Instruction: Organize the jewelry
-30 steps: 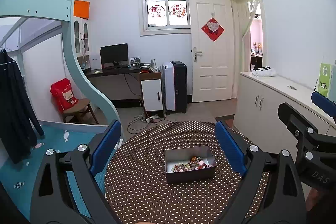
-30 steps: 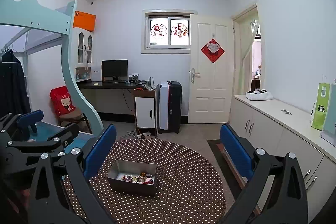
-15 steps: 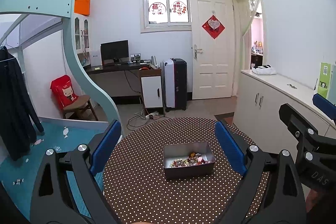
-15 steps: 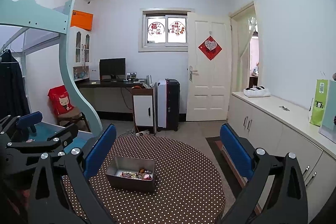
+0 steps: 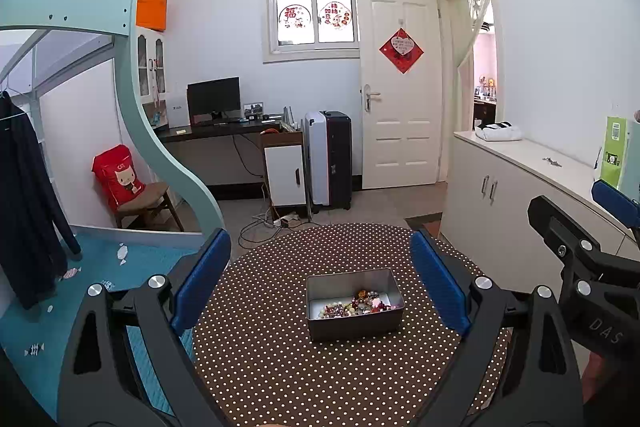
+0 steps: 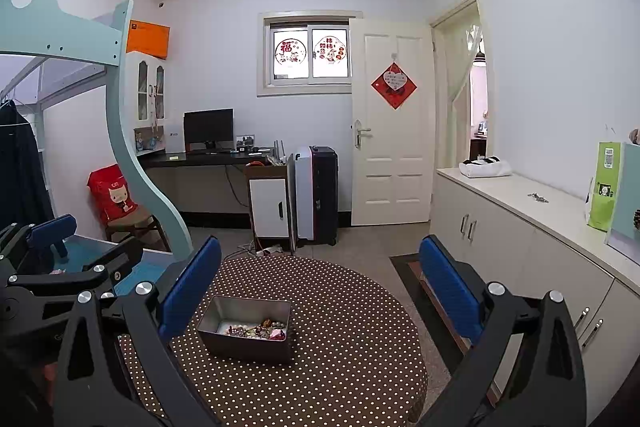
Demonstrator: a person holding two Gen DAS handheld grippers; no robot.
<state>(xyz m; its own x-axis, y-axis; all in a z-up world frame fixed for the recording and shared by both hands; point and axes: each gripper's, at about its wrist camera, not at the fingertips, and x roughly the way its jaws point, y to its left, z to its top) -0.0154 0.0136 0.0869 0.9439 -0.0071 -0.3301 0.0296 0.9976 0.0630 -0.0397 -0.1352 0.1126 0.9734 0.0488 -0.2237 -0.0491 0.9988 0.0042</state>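
Right now I'm holding my left gripper [image 5: 320, 279] & right gripper [image 6: 320, 283] spread wide, empty, over the tin [image 5: 352, 303] w/ what's probably beaded jewelry [image 5: 356, 303].

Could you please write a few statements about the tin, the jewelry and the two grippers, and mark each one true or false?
1. The metal tin stands on the dotted round table. True.
2. The jewelry is spread over the tablecloth. False: it lies inside the tin.
3. The left gripper is open and holds nothing. True.
4. The right gripper is shut on a necklace. False: it is open and holds nothing.
5. The tin has its lid on. False: it is open at the top.
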